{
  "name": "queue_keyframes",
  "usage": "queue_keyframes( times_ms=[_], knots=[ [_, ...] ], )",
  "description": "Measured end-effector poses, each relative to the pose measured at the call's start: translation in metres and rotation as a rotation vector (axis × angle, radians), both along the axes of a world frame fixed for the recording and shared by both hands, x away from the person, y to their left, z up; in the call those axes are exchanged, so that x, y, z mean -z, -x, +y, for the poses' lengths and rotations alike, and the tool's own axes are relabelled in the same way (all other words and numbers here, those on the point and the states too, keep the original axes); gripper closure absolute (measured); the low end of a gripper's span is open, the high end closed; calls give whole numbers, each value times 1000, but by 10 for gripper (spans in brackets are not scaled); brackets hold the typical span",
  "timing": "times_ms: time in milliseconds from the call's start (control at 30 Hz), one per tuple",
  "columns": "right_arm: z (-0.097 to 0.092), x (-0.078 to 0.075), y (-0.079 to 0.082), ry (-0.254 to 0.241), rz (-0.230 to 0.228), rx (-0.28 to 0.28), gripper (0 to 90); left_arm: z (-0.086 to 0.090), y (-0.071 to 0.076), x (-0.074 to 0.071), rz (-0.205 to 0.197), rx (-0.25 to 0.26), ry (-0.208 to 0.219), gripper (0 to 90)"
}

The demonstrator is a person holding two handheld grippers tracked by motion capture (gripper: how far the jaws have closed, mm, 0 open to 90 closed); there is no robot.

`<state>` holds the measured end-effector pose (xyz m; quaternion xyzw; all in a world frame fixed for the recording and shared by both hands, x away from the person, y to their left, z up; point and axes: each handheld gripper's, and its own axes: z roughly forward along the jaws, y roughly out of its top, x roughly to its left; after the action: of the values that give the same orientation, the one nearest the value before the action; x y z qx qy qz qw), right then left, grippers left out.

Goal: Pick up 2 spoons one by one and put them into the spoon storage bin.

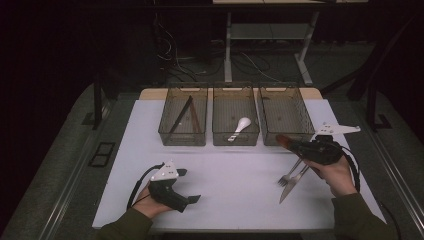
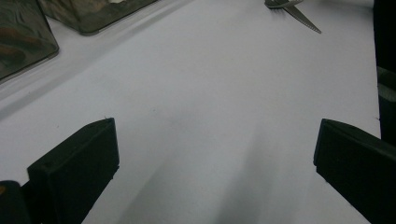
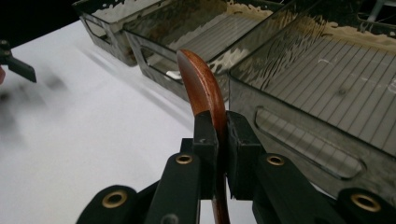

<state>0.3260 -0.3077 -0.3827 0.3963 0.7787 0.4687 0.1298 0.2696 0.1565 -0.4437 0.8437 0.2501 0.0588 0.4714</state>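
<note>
Closest to the camera in the high view are your forearms, and your left gripper sits low over the white table near the front edge with nothing in it. Its jaws are spread wide in the left gripper view, just bare tabletop between them.

Your right gripper is clamped tight on a wooden spoon, seen edge-on in the right gripper view: the reddish-brown curved piece is pinched between the two pads and sticks up and out past the tips. In the high view that brown end pokes out toward the right-hand bin, just in front of its near wall, so the spoon's up off the table.

A fork and a knife lie on the table just under that hand. The middle bin has a white spoon in it, and the left bin has chopsticks.
</note>
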Motion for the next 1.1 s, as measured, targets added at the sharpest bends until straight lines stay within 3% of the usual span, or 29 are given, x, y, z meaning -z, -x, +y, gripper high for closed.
queue_keyframes(
  times_ms=[800,1100],
  knots=[
    [32,-21,-31,-58,-52,-16,831,-1,0,0,3,6,1,0],
    [51,-28,-54,-75,-69,-10,831,0,0,0,7,-1,8,0]
  ],
)
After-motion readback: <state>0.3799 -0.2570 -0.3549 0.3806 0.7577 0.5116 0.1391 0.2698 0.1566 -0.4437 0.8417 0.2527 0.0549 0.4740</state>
